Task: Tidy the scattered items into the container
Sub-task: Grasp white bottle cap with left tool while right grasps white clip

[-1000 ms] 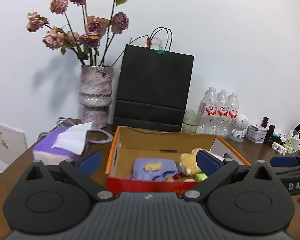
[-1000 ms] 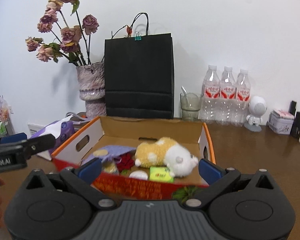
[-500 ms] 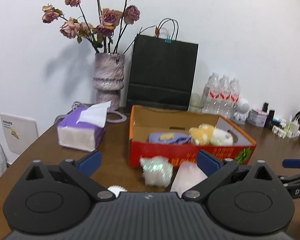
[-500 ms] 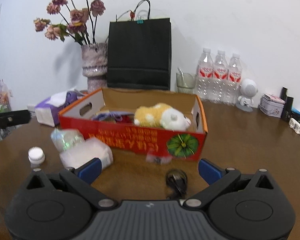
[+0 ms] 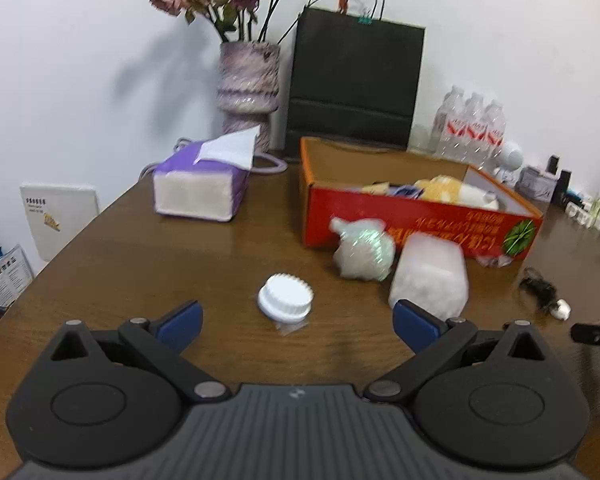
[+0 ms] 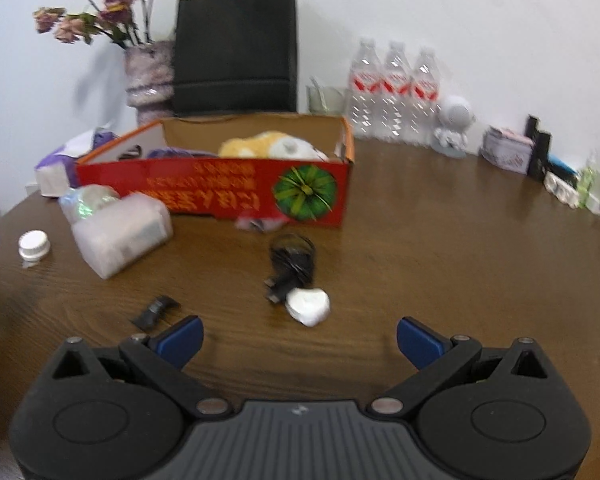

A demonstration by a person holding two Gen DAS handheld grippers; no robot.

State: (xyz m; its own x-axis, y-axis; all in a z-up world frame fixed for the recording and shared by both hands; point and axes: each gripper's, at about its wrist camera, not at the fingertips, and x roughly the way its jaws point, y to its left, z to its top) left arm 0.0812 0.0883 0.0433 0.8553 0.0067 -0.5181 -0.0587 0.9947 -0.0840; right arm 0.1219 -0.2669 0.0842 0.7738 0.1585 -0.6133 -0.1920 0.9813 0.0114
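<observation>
One white cap (image 5: 285, 298) before left hand-held gripper (image 5: 296, 322)

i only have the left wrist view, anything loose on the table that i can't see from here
Observer: Yes. A small flat black piece lies on the brown wooden table, just ahead of the right tool, towards its left finger.
Operator: ok, i only see a sliver of that right tool, is it holding anything
Observer: No. Its jaws are wide open with nothing between them.
</observation>
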